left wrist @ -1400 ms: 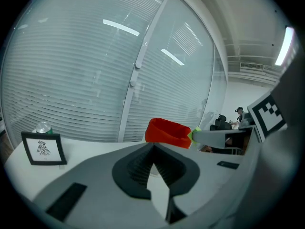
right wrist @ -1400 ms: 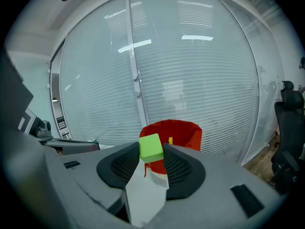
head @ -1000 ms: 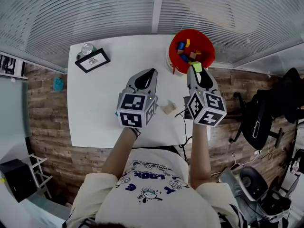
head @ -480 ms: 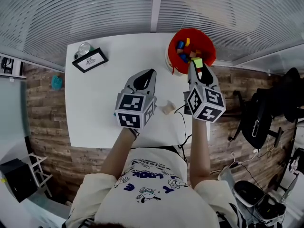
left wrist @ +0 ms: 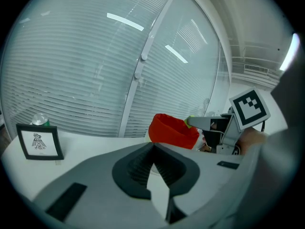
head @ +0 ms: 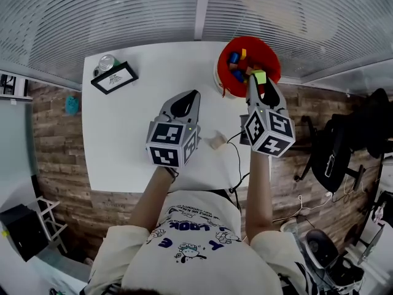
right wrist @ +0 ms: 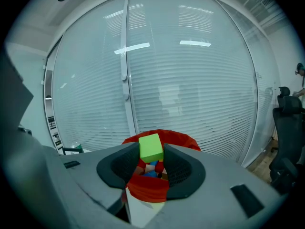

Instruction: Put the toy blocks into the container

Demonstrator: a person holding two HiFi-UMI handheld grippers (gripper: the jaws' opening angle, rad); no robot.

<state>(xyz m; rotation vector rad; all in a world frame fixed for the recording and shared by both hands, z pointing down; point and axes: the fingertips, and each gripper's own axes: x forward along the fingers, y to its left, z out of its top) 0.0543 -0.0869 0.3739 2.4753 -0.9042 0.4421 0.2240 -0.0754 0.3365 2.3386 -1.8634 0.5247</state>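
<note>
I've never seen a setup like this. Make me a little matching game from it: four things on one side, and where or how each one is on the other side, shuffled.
Things:
1. green block
2. framed picture
3. left gripper
4. pale wooden block

Places or states:
A. lying on the table between the two grippers
B. jaws shut, nothing in them
C. gripped in the right gripper, over the red container
D. standing at the table's far left corner

Pairs: 1-C, 2-D, 3-B, 4-A
</note>
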